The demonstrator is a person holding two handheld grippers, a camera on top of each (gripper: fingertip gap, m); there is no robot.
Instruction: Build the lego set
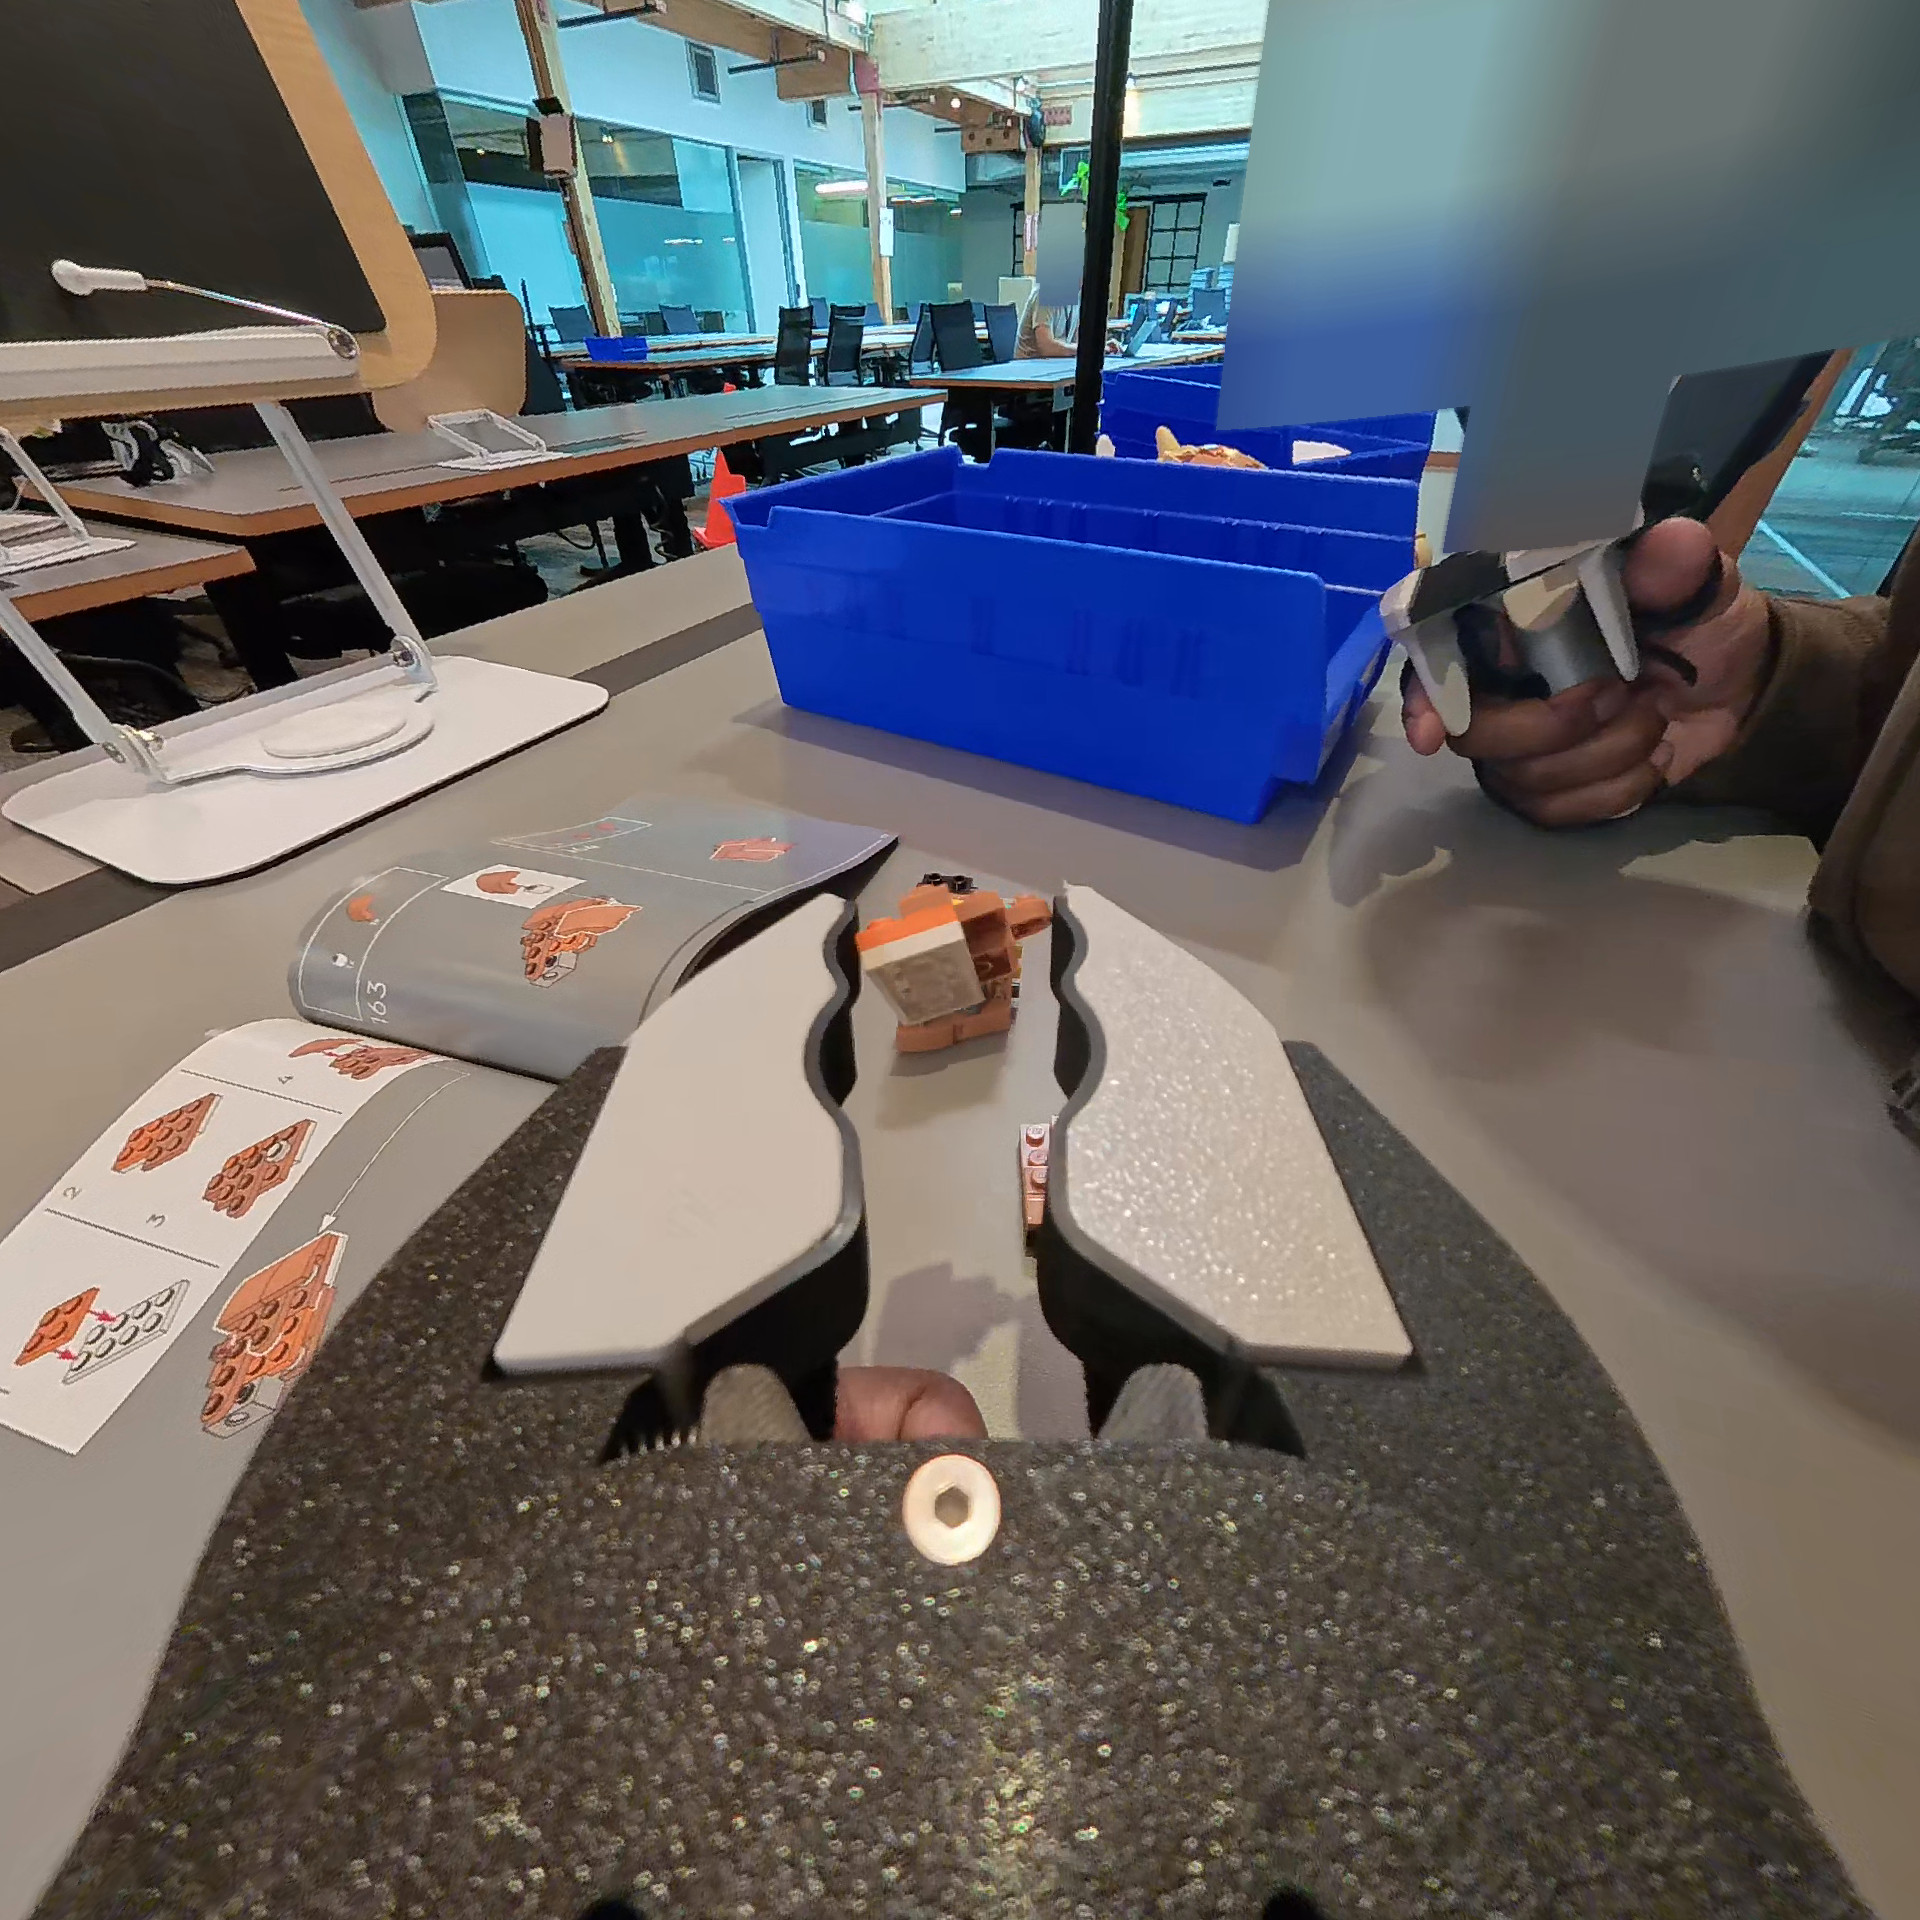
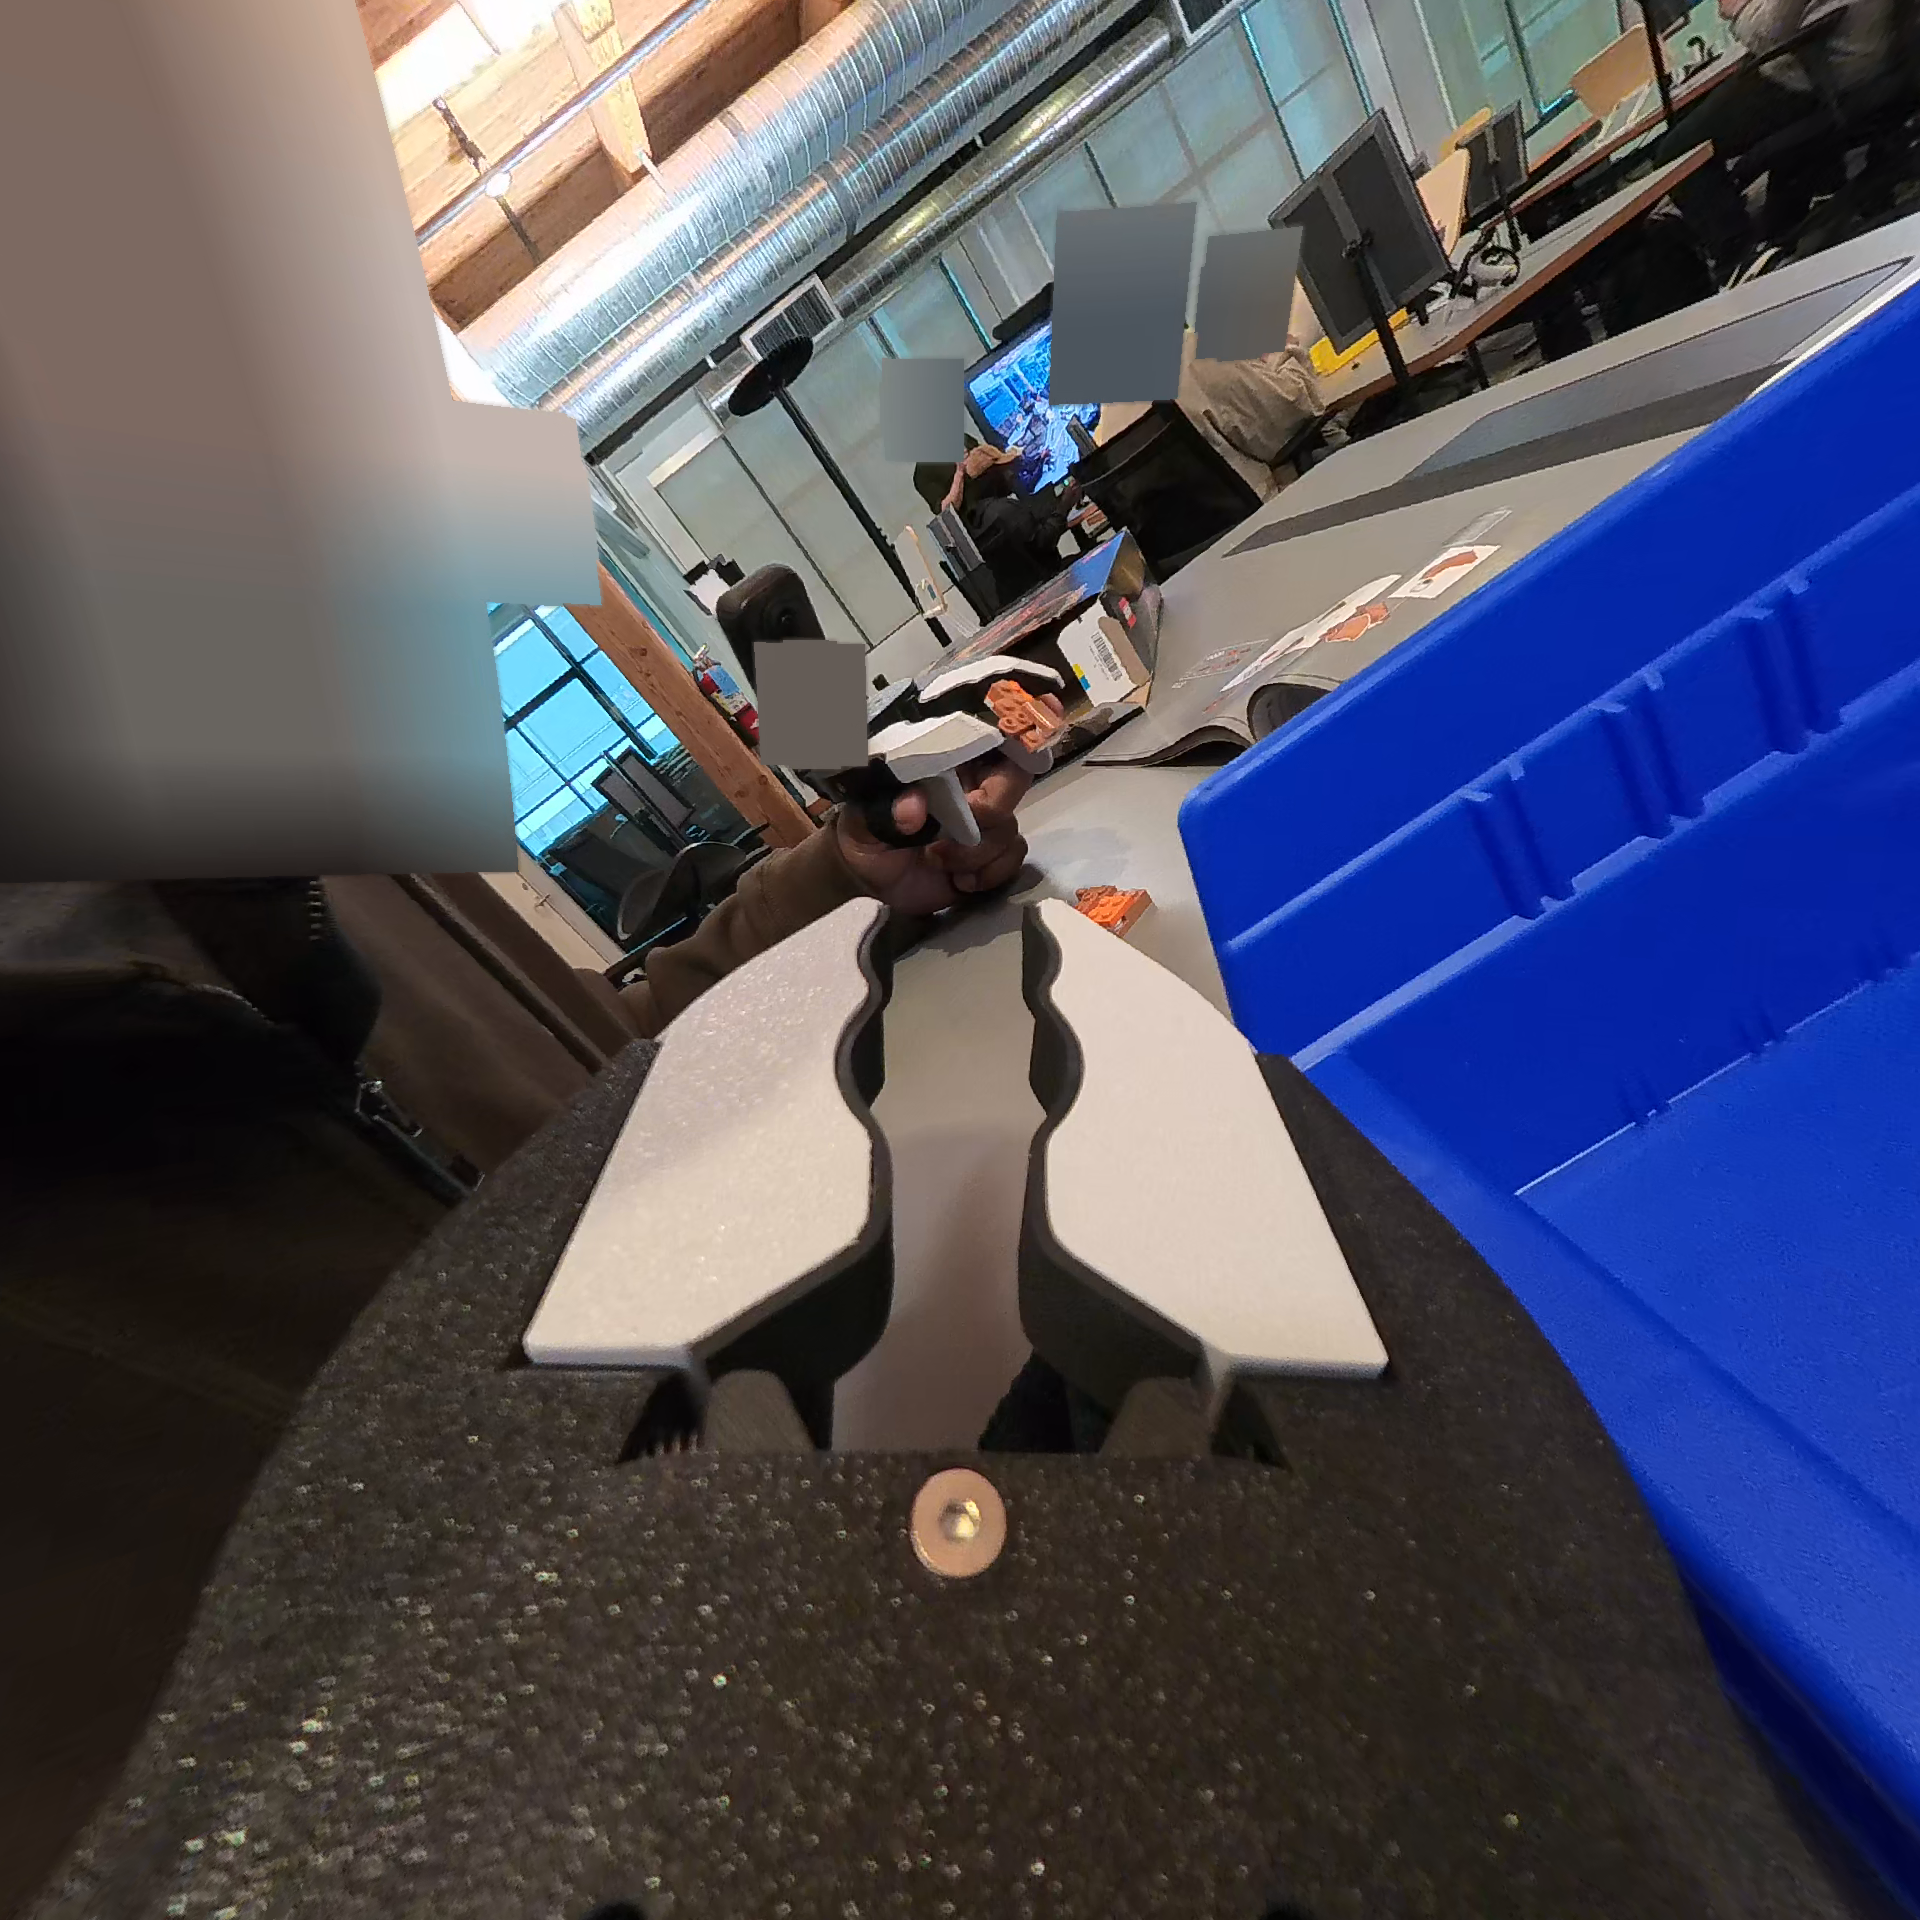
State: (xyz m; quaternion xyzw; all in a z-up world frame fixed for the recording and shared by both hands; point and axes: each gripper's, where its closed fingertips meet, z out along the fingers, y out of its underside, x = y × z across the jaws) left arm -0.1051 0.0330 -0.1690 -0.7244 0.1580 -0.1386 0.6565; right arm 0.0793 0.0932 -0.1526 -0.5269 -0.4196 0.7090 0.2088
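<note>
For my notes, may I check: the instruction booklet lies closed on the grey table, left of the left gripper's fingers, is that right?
Not quite: the instruction booklet lies open, not closed, as the left wrist view shows. It is on the grey table, left of the left gripper's fingers.

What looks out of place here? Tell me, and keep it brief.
Nothing is damaged or spilled. The orange lego assembly sits tilted in the jaws of the left gripper, its grey plate facing the camera. One small loose plate lies alone on the table, outside the blue bin.
</note>
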